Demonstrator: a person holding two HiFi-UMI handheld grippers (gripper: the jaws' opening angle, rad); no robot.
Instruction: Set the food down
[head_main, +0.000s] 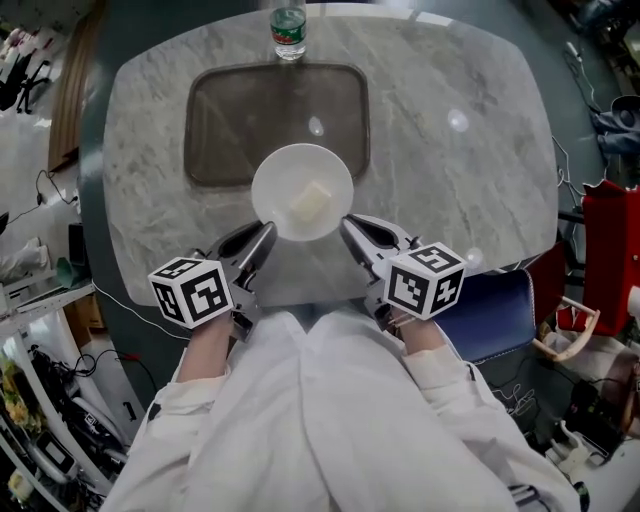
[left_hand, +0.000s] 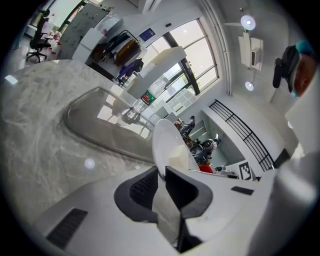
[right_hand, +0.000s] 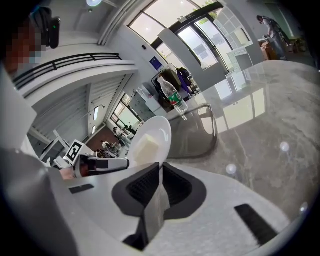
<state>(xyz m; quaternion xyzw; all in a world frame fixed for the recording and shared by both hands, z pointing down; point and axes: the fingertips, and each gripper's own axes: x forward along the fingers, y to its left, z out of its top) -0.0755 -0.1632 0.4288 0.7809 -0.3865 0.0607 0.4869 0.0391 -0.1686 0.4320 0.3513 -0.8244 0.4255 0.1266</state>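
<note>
Held left gripper (head_main: 262, 236) shut on the lower-left rim of the plate (head_main: 290, 175), thin white edge pinched between the dark jaw pads. Held right gripper (head_main: 352, 228) the same way, closed on the lower-right rim, so carried the plate from both sides near the middle of the head view. Saw the food (head_main: 311, 202), one pale block, lying inside the plate slightly right of its centre, clear of both grippers. Found the plate overlapping the near edge of the dark tray (head_main: 230, 120) sunk into the grey marbled table (head_main: 450, 150); could not tell whether its underside touched either. Noted a clear bottle (head_main: 288, 30) with a green label standing upright at the top of the head view, just beyond the tray's far edge. Looked along the left gripper (left_hand: 161, 172) and saw the plate (left_hand: 165, 142) rising edge-on from the jaws, food (left_hand: 179, 156) on its right face, tray (left_hand: 100, 125) to the left. Looked along the right gripper (right_hand: 160, 171) and saw the plate (right_hand: 156, 131) up-left of the jaws, food (right_hand: 145, 147) on it, tray (right_hand: 200, 127) and bottle (right_hand: 172, 97) behind. Kept both white sleeves (head_main: 310, 420) at the bottom of the head view.
</note>
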